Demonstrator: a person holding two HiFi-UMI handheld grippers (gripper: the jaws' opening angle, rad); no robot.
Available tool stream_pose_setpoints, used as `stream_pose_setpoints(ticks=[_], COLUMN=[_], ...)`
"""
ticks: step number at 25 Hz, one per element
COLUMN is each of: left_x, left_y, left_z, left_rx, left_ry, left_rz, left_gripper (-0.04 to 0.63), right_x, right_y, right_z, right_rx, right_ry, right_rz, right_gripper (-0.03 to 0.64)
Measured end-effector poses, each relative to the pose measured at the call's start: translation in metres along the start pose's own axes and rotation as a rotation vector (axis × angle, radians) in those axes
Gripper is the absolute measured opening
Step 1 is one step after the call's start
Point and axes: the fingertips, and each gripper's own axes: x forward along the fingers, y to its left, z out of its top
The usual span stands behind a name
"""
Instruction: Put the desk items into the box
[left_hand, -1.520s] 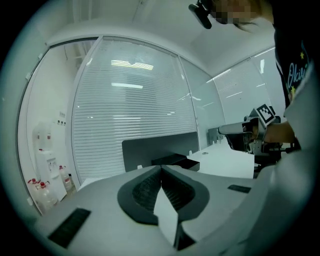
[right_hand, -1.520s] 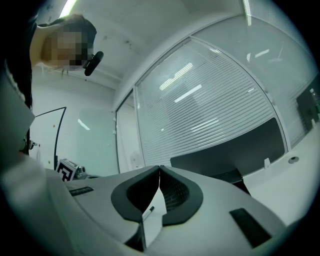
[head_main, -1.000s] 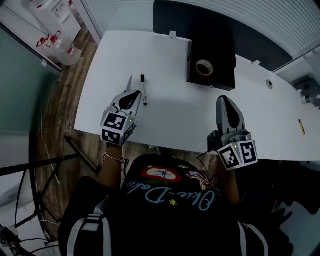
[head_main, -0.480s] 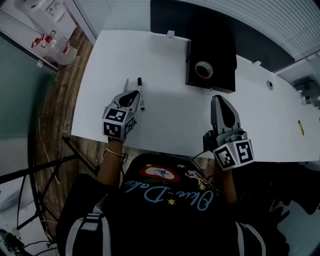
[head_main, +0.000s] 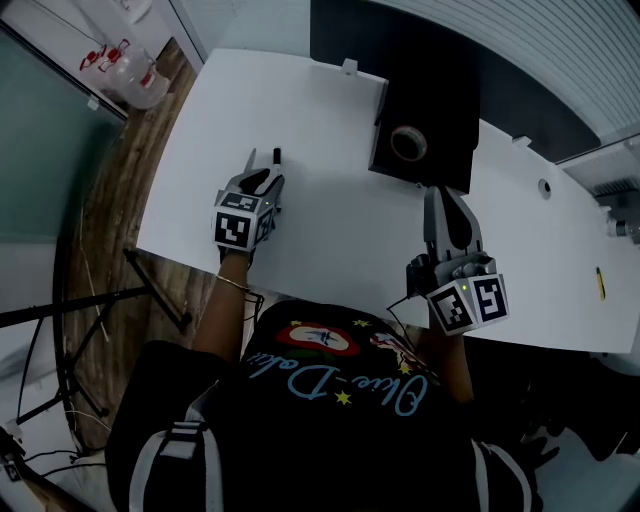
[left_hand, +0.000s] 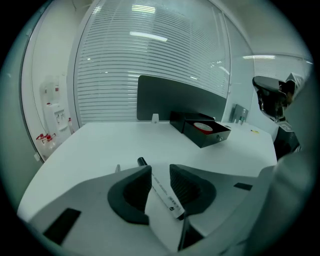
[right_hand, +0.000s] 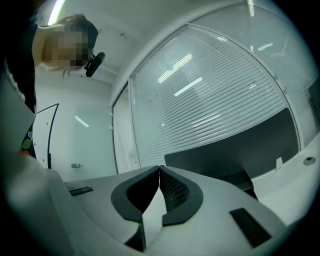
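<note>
A white pen with a black cap (left_hand: 165, 194) lies on the white desk (head_main: 330, 230) between the jaws of my left gripper (left_hand: 160, 170). The jaws are opening and the pads stand clear of the pen on both sides. In the head view only the pen's capped end (head_main: 277, 155) shows beyond the left gripper (head_main: 264, 182). The open black box (head_main: 425, 95) stands at the desk's far side with a roll of tape (head_main: 408, 142) inside. My right gripper (head_main: 441, 195) hovers just in front of the box, shut with nothing in it (right_hand: 159, 170).
A thin metal item (head_main: 250, 162) lies just left of the pen. A small yellow object (head_main: 600, 282) sits at the desk's far right. A dark partition (left_hand: 180, 97) backs the desk. Bottles (head_main: 135, 78) and stand legs (head_main: 150, 290) are on the floor to the left.
The left gripper has moved forward over the pen and its jaws have parted around it. The right gripper has barely shifted.
</note>
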Motion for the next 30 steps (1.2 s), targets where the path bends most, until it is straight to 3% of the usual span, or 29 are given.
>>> stream_pose_setpoints(ticks=[9, 19, 22, 30], left_x=[0.017, 0.032, 0.033, 0.038], left_y=[0.013, 0.020, 0.018, 0.021], left_z=[-0.010, -0.025, -0.030, -0.033], left_rx=[-0.029, -0.027, -0.055, -0.024], left_ry=[0.104, 0.231, 0.252, 0.297], left_rz=[0.064, 0.068, 0.054, 0.068], left_gripper=[0.170, 0.173, 0.173, 0.163], right_x=[0.004, 0.011, 0.013, 0.011], right_y=[-0.007, -0.016, -0.016, -0.021], right_z=[0.004, 0.006, 0.007, 0.004], right_rx=[0.010, 0.017, 0.012, 0.023], right_ry=[-0.010, -0.025, -0.025, -0.021], right_rz=[0.019, 0.023, 0.027, 0.014], right_gripper=[0.014, 0.014, 0.014, 0.014])
